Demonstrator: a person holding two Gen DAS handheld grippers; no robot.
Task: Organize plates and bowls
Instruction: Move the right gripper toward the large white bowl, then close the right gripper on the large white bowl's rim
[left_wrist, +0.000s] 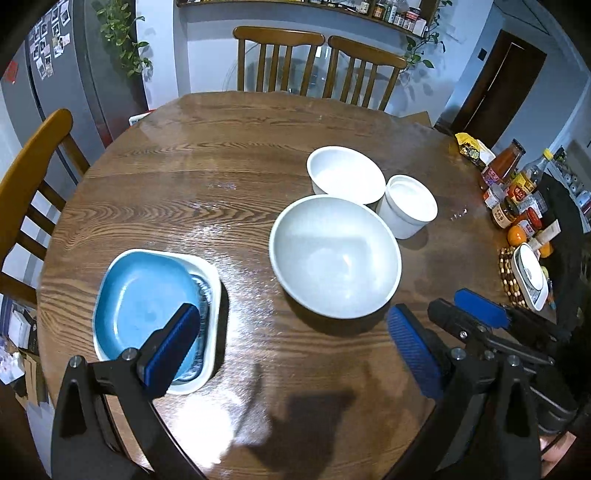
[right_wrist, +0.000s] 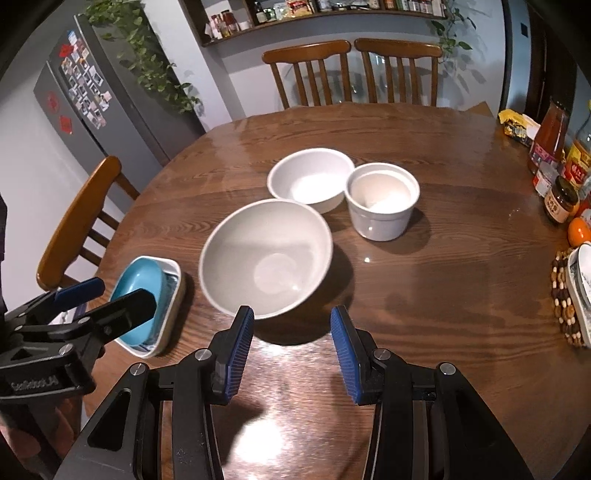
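Both my claws hover empty over the worktop.
Left claw gapes wide, right claw stands part-open; big bowl just beyond, blue plate left.

Home dining kitchen: fridge, spice shelf, wooden table.
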